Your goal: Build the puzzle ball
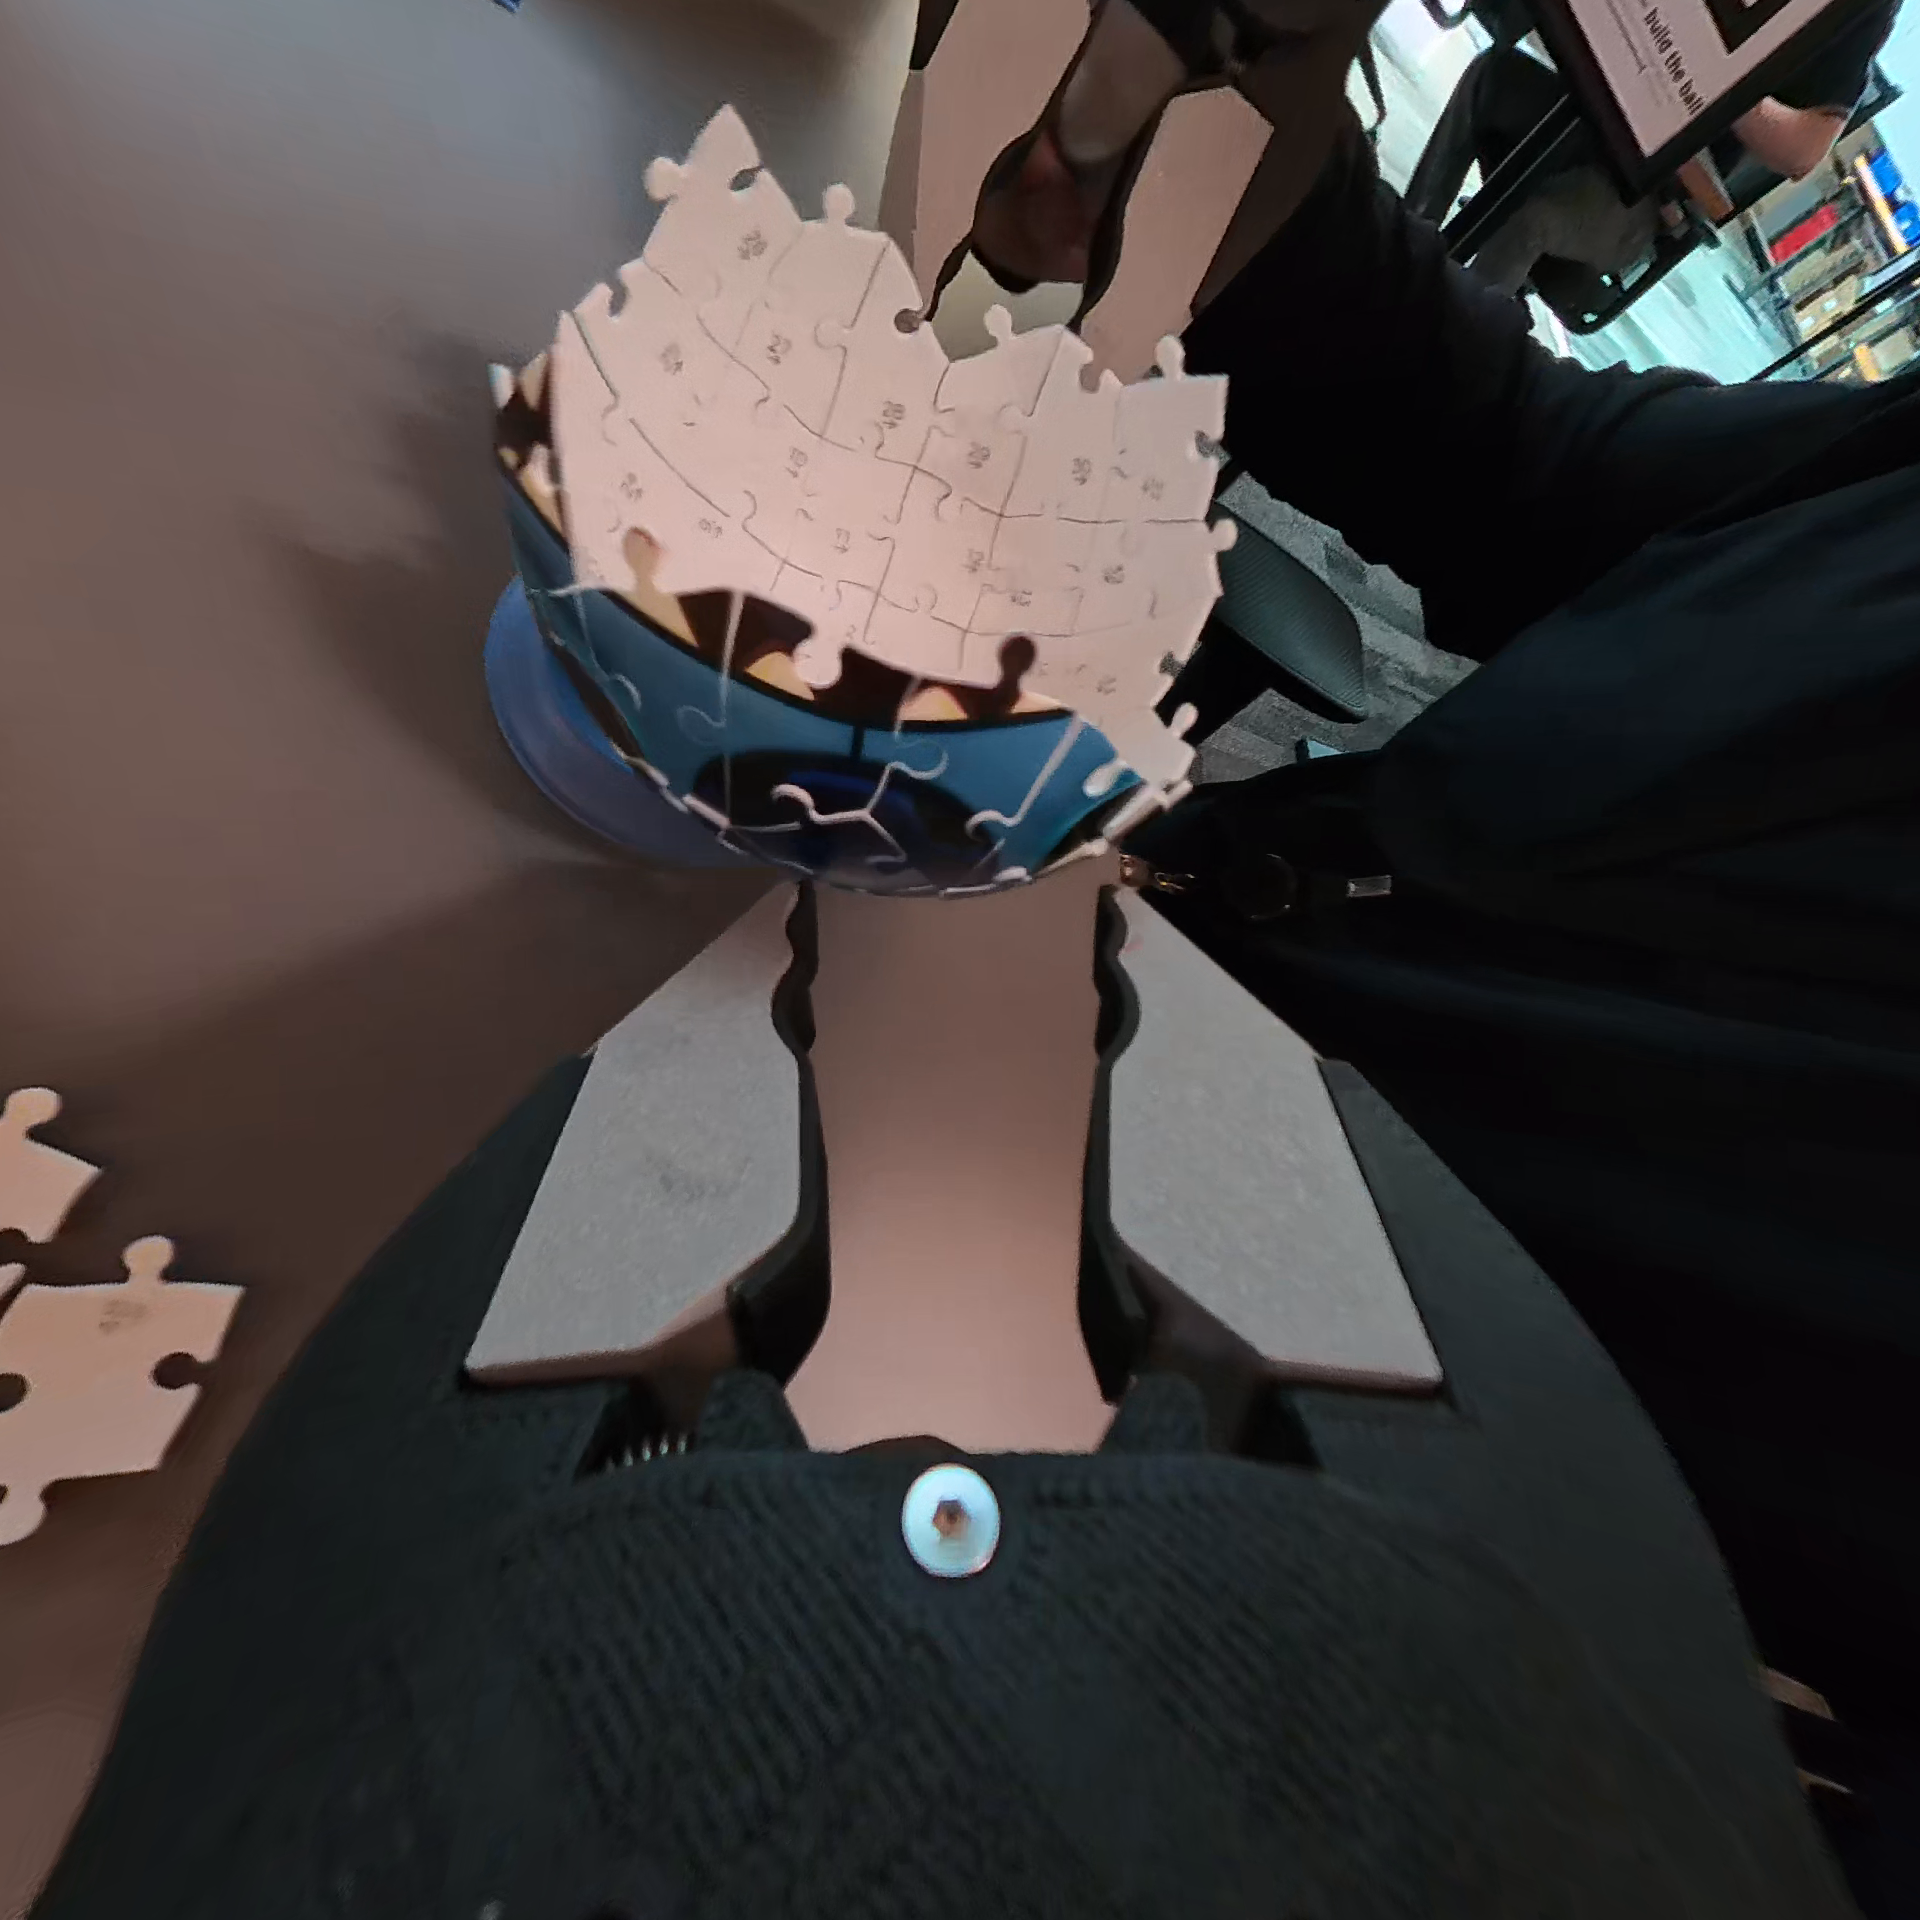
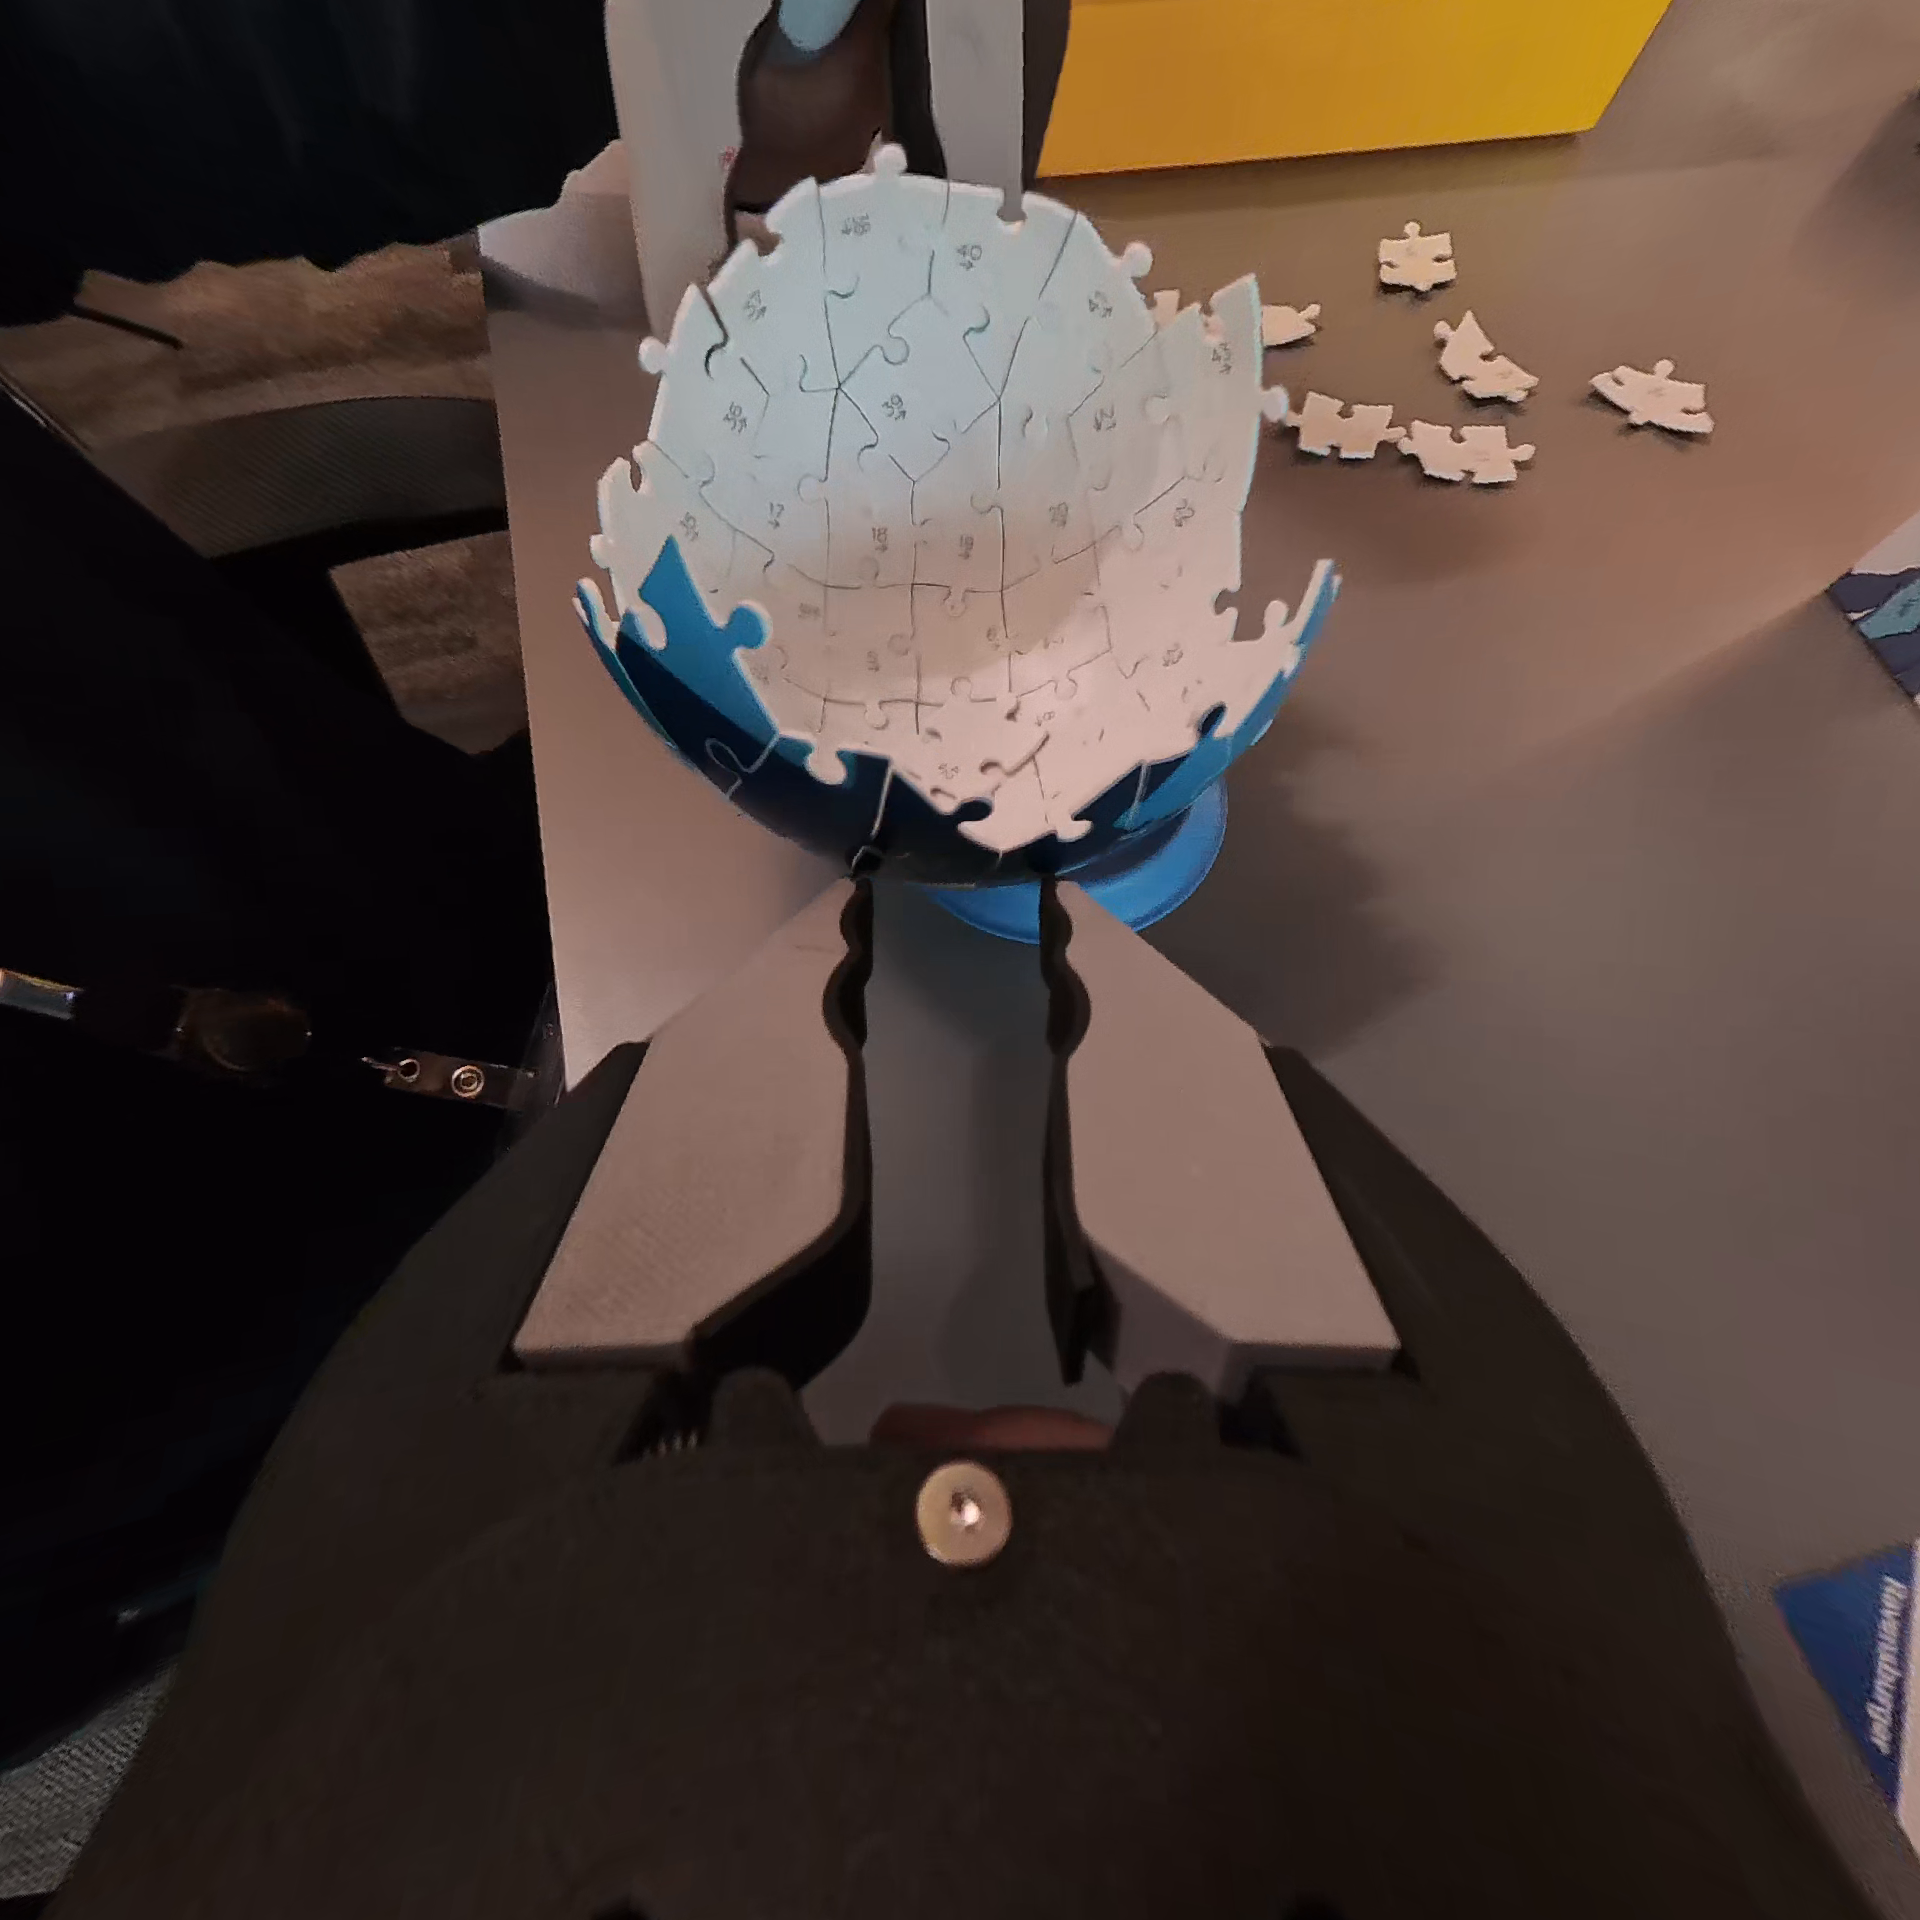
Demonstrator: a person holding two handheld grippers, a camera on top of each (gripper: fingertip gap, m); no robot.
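The puzzle ball point(image 1: 894, 488) is a half-built shell, white and numbered inside, blue outside, tilted on a blue stand point(image 1: 551, 748). My left gripper point(image 1: 956, 904) is open, its tips against the shell's blue underside. In the right wrist view the shell point(image 2: 935, 520) opens towards the camera over the stand point(image 2: 1132, 883). My right gripper point(image 2: 954, 883) is open, its tips at the shell's lower outer edge. Each gripper faces the other across the ball: the right one's fingers point(image 1: 1184, 208) show behind the rim, and the left one's fingers point(image 2: 982, 104) show in the right wrist view.
Two loose white pieces point(image 1: 104, 1371) lie on the table at the left. Several loose pieces point(image 2: 1465, 452) lie to the right of the ball. A yellow box point(image 2: 1299, 83) stands at the back. Blue printed sheets point(image 2: 1870, 1683) lie at the right edge. The table edge point(image 2: 530, 831) runs left of the ball. The left gripper's tips are roughly 11 centimeters from the right gripper's.
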